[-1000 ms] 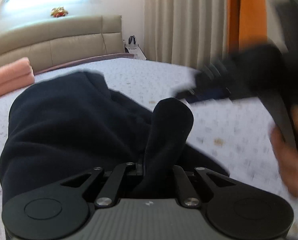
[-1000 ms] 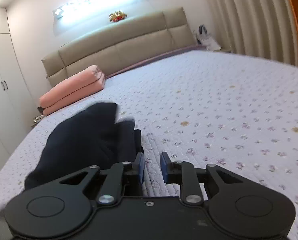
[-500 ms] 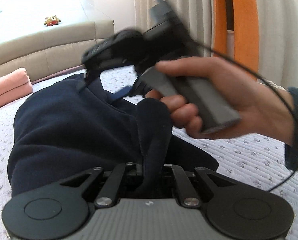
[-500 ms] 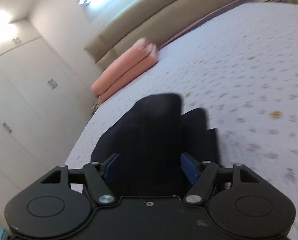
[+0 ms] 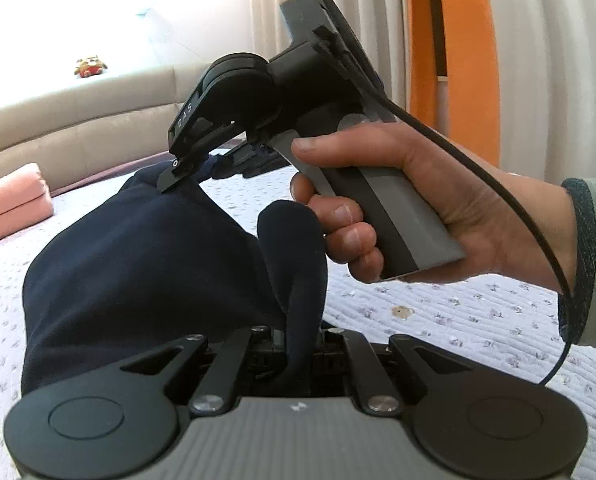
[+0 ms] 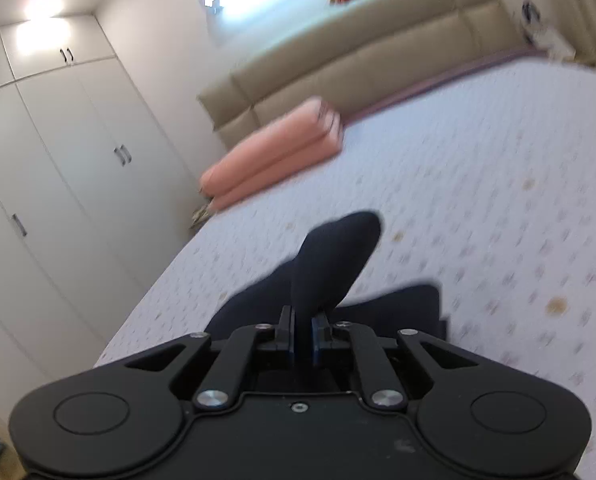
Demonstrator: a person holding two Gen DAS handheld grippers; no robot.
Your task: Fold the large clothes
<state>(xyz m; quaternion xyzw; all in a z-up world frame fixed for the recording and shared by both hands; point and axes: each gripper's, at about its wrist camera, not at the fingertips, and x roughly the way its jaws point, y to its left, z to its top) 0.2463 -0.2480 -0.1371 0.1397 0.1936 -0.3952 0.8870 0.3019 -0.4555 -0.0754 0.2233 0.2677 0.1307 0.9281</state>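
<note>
A dark navy garment point(image 5: 138, 272) lies bunched on the quilted bed point(image 5: 458, 320). My left gripper point(image 5: 302, 336) is shut on an upright fold of it that rises between the fingers. In the left wrist view a hand point(image 5: 418, 200) holds the right gripper point(image 5: 186, 172) above the garment's far edge, tips down on the cloth. In the right wrist view the right gripper point(image 6: 302, 320) has its jaws closing, and the blue pads point(image 6: 316, 334) pinch a raised fold of the navy garment point(image 6: 330, 252). The rest of the cloth is hidden under the gripper body.
Folded pink bedding point(image 6: 274, 152) lies near the beige headboard point(image 6: 358, 52). White wardrobe doors point(image 6: 58, 180) line the left side of the bed point(image 6: 478, 200). Curtains point(image 5: 538, 60) hang on the right. A black cable point(image 5: 538, 232) trails from the right gripper.
The right gripper swung in from the right over the garment, opened wide around a fold, then closed on it. The left gripper kept its hold and rose a little.
</note>
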